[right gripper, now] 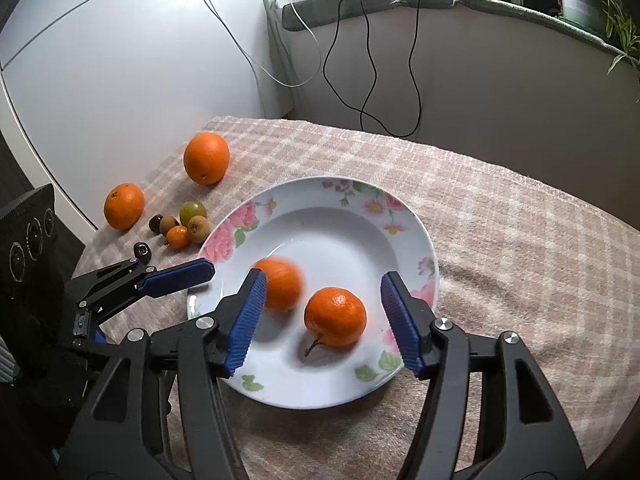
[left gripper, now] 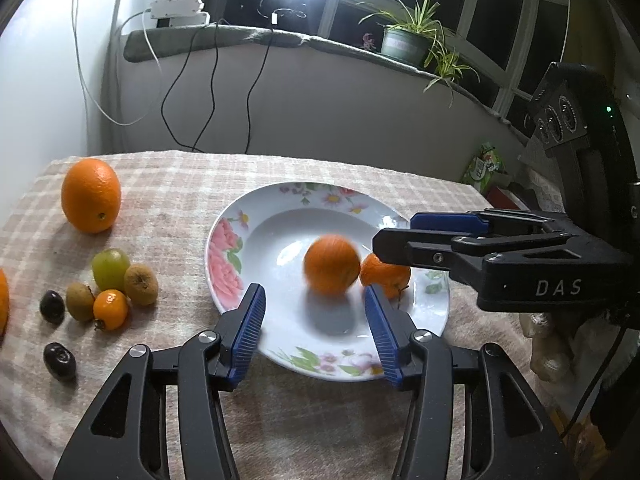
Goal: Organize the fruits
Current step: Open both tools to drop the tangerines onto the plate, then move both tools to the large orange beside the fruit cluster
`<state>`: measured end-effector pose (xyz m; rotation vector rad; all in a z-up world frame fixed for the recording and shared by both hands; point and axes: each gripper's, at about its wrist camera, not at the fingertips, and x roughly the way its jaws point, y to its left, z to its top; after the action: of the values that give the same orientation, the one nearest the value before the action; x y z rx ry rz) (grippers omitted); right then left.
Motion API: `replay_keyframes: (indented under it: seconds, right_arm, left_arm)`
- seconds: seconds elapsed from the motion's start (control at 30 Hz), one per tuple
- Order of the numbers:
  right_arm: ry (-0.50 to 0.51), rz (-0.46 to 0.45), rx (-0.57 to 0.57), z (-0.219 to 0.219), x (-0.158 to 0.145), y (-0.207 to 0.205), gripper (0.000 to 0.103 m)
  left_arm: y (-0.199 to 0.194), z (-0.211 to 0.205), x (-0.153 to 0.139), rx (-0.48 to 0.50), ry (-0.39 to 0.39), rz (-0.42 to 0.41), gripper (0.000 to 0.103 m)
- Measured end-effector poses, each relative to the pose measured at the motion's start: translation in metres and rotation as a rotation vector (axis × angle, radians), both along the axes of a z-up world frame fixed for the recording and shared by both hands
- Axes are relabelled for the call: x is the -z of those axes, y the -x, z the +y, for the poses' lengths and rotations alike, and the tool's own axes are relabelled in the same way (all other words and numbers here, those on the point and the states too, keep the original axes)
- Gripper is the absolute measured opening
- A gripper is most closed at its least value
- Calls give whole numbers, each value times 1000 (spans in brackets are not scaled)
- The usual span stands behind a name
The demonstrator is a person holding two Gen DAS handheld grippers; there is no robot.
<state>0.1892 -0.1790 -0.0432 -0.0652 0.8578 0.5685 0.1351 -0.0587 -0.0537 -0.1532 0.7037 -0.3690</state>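
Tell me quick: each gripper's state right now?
Left gripper: open, holding nothing, over the plate.
Right gripper: open, holding nothing; two oranges lie in the plate.

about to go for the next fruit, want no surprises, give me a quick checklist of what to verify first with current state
1. Left tool open and empty: ok.
2. Right tool open and empty: ok.
3. Blurred orange at rest in the plate: not ok, it looks to be in motion.
4. Stemmed tangerine settled in the plate: ok.
5. Room left in the plate: ok.
6. Fruits waiting on the cloth, such as the big orange and small cluster, unobstructed: ok.
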Motion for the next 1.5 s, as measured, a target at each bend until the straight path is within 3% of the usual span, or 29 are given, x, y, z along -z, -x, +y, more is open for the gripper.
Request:
replay_keyframes:
  seconds: [0.27,0.73,1.03,1.27,1.43,1.5]
  right_arm:
    - [-10,-17,23,-5,-6,4,77]
    - [-31,-36,26,5,-20,14,84]
    - [-55,-57,-27,32,-32,24,85]
    - [-54,-64,-93,67,-34,28,89]
    - [-63,-52,-129,88,-34,27,93]
    - [-74,-46,-146,98,-35,26,96]
  left_arm:
    - [5,4,-4,-9,-2,-16,51]
    - [18,27,-10,-45,22,-40,51]
    - [37,68,-14,-119,43,-71,61]
    - [47,108,-11,-205,46,-67,61]
    - [55,136,-9,-271,56,-65,68]
    - [59,146,-8,-294,62,-63,76]
